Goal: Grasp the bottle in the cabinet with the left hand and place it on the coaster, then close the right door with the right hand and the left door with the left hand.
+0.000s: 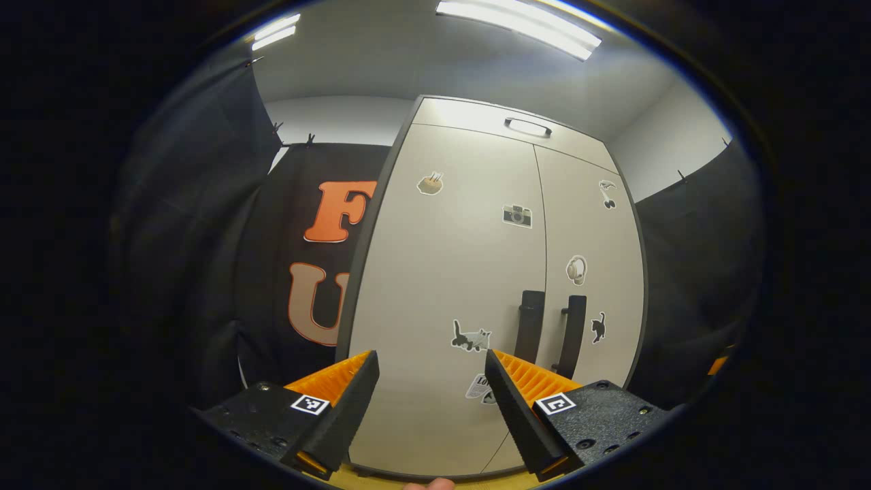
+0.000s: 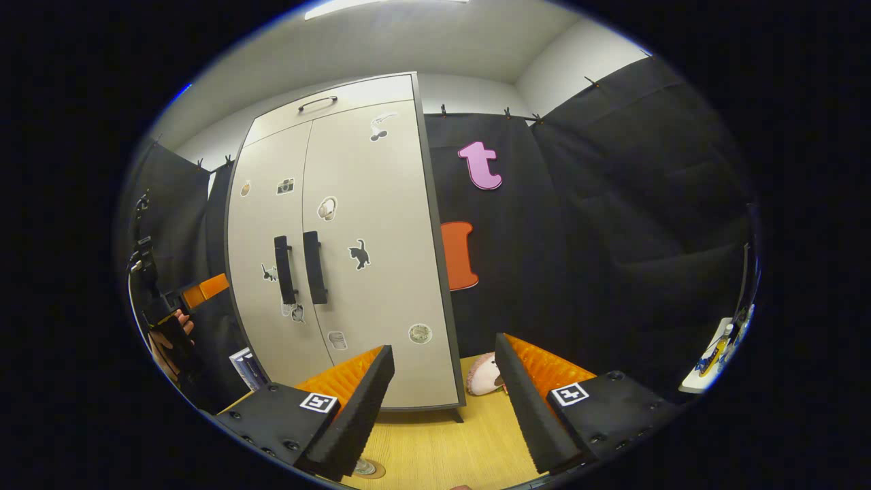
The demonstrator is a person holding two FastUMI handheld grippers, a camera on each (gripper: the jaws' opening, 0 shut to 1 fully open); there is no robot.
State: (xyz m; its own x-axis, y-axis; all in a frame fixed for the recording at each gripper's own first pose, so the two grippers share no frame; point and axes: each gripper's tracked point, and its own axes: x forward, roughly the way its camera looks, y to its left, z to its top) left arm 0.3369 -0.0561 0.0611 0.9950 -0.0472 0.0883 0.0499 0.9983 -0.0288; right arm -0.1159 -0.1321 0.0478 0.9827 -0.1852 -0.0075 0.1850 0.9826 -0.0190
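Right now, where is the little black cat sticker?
In the right gripper view the black cat sticker sits on the cabinet's right door, just right of the two dark handles and below the round pale sticker.

We found both cabinet doors [image 2: 326, 252] shut across the frame's centre-left, barring the interior; bare tabletop [image 2: 435, 442] lay open at the bottom, a pink object [image 2: 484, 376] lower centre.

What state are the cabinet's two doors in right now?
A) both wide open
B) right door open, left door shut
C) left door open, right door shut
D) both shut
D: in the right gripper view both doors of the cabinet lie flush, with the two dark handles side by side at the seam, and the left gripper view shows the same.
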